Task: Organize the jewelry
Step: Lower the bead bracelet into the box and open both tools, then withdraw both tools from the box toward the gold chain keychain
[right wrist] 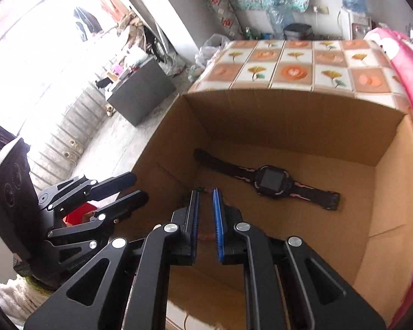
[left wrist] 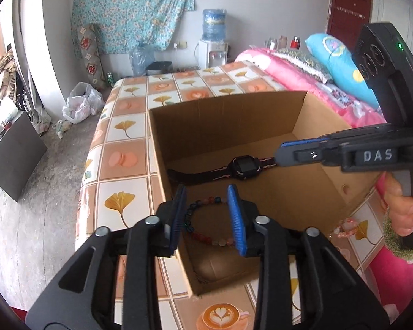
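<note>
— Where is the bracelet [left wrist: 201,236]?
— On the box [left wrist: 220,115] floor, by the left wall near the front corner, seen between the fingers of my left gripper [left wrist: 206,189]. The jaws stand partly apart and the pads do not press the beads.

— And the watch [left wrist: 241,165]?
— Flat across the floor farther in, one strap end at the left wall.

— Your right gripper [left wrist: 282,152]?
— Over the box, jaws all but closed, tip by the other strap end; I cannot tell if it touches.

— Anything outside?
— A pink bracelet [left wrist: 347,228] on the table [left wrist: 121,162], just beside the box's right wall.
</note>
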{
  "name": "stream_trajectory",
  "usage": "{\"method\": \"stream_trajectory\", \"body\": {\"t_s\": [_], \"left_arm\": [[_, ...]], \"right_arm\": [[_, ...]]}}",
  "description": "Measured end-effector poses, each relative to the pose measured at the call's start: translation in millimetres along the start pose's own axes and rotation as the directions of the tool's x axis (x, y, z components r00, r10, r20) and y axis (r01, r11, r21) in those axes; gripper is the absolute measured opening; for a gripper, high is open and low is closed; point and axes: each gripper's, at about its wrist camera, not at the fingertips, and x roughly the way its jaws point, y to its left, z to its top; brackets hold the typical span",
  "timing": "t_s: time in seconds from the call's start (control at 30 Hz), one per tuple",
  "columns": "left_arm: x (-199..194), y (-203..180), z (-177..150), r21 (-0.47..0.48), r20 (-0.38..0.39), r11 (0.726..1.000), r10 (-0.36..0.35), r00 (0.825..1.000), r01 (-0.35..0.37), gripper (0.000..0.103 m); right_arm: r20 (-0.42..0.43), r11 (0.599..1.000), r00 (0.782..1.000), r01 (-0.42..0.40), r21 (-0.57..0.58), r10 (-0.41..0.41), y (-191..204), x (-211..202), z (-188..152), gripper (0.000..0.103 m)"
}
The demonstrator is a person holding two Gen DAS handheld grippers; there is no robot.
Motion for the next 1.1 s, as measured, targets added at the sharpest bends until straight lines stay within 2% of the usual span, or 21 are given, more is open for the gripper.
{"method": "stream_trajectory", "body": {"t_s": [0.07,0.13,0.2,0.3,0.4,0.53,0.63,0.7,0.87,0.97,1.03,1.1], "left_arm": [[-15.7,0.0,-5.8,-0.011,0.041,1.0,-0.015,0.999,0.015,0.038],[-32.1,0.7,-13.7,-0.031,0.081,0.999,-0.038,0.996,0.041,0.046],[-49.2,-0.8,-24.1,-0.056,0.121,0.995,-0.074,0.99,0.081,0.05],[-66.1,-4.4,-44.3,-0.076,0.159,0.989,-0.116,0.98,0.13,0.057],[-64.4,-13.4,-65.9,-0.082,0.144,0.981,-0.161,0.976,0.174,0.06],[-34.9,-23.2,-85.5,-0.115,0.062,0.975,-0.182,0.981,0.188,0.06],[-13.6,-24.6,-90.1,-0.129,0.034,0.976,-0.17,0.985,0.173,0.06],[-6.3,-23.1,-86.8,-0.133,0.048,0.977,-0.161,0.986,0.166,0.062],[-1.6,-23.0,-82.5,-0.149,0.057,0.977,-0.148,0.987,0.155,0.063],[-2.3,-28.4,-94.2,-0.134,0.043,0.978,-0.154,0.987,0.158,0.064],[2.1,-33.4,-106.7,-0.125,0.01,0.981,-0.149,0.989,0.15,0.069],[10.1,-38.5,-116.7,-0.113,-0.035,0.985,-0.134,0.99,0.129,0.071]], "right_arm": [[0.043,1.0,0.999,0.0,-0.001,0.0,0.8,-21.7,-7.7,0.011],[0.09,1.0,0.996,-0.011,0.007,0.01,-0.9,-44.9,-19.2,0.012],[0.132,1.0,0.991,-0.026,0.015,0.024,-2.9,-66.2,-34.8,0.021],[0.184,0.998,0.982,-0.052,0.028,0.046,-4.6,-95.4,-68.6,0.026],[0.161,0.997,0.986,-0.061,0.048,0.052,-10.8,-102.1,-100.2,0.026],[0.071,0.991,0.997,-0.035,0.127,0.026,-29.7,-83.4,-125.2,0.026],[0.026,0.983,0.999,0.043,0.18,-0.048,-51.6,-66.2,-127.2,0.026],[0.025,0.972,0.993,0.112,0.209,-0.12,-65.4,-61.1,-121.2,0.026],[0.072,0.96,0.99,0.097,0.264,-0.12,-81.5,-63.9,-116.2,0.027],[0.079,0.957,0.984,0.135,0.256,-0.16,-80.2,-67.7,-125.8,0.048],[0.077,0.95,0.973,0.193,0.247,-0.218,-79.3,-70.6,-138.3,0.053],[0.057,0.935,0.958,0.261,0.241,-0.282,-77.2,-71.8,-153.6,0.066]]}}
